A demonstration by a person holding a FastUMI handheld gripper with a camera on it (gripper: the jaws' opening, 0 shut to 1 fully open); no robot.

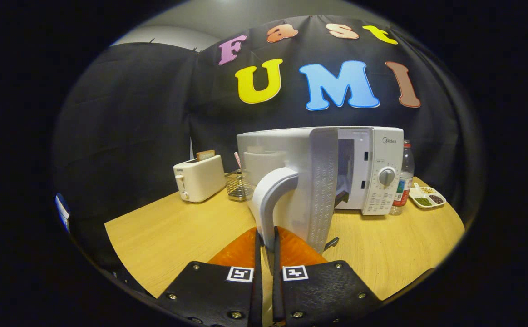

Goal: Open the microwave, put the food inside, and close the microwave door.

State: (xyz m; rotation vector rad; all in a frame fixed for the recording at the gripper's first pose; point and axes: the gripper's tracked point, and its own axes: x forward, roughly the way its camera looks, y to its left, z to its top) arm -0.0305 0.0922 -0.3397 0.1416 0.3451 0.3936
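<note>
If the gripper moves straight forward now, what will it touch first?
The gripper is already shut on the door handle, so it would probably push the handle and the open microwave door ahead of it first. How far the microwave stands behind is unclear.

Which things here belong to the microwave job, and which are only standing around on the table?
Belonging to the job:
- microwave
- its door, swung open
- door handle, gripped between the gripper fingers

Just standing about:
- toaster
- wire basket
- water bottle
- divided snack dish
- table
</note>
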